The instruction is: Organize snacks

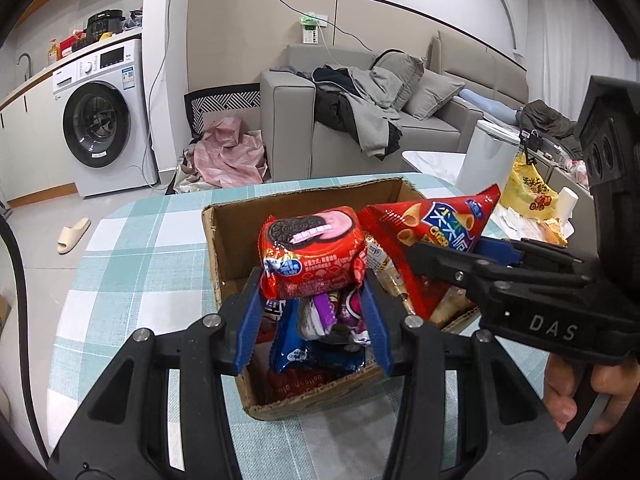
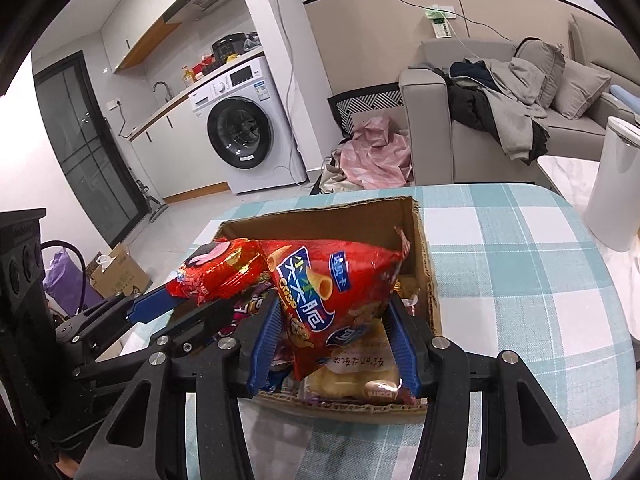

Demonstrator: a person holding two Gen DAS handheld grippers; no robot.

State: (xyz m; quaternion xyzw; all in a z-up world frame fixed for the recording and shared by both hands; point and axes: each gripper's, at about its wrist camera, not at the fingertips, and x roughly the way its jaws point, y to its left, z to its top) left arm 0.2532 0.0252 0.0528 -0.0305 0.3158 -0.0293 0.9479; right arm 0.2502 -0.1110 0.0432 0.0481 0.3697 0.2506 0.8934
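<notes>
A cardboard box (image 1: 224, 240) stands on the checked tablecloth and holds several snack packs. My left gripper (image 1: 314, 280) is shut on a red Oreo pack (image 1: 312, 256) and holds it above the box. My right gripper (image 2: 334, 328) is shut on a red cone-crisp bag (image 2: 328, 292) above the box (image 2: 424, 248). In the left wrist view the crisp bag (image 1: 436, 232) and the right gripper (image 1: 452, 260) come in from the right. In the right wrist view the Oreo pack (image 2: 220, 272) sits left, touching the crisp bag.
Blue and purple snack packs (image 1: 320, 344) lie in the box under the Oreo pack. A pale bread pack (image 2: 352, 376) lies in the box's near right. A white bin (image 2: 616, 184) and a yellow bag (image 1: 528, 192) stand right of the table. A sofa stands behind.
</notes>
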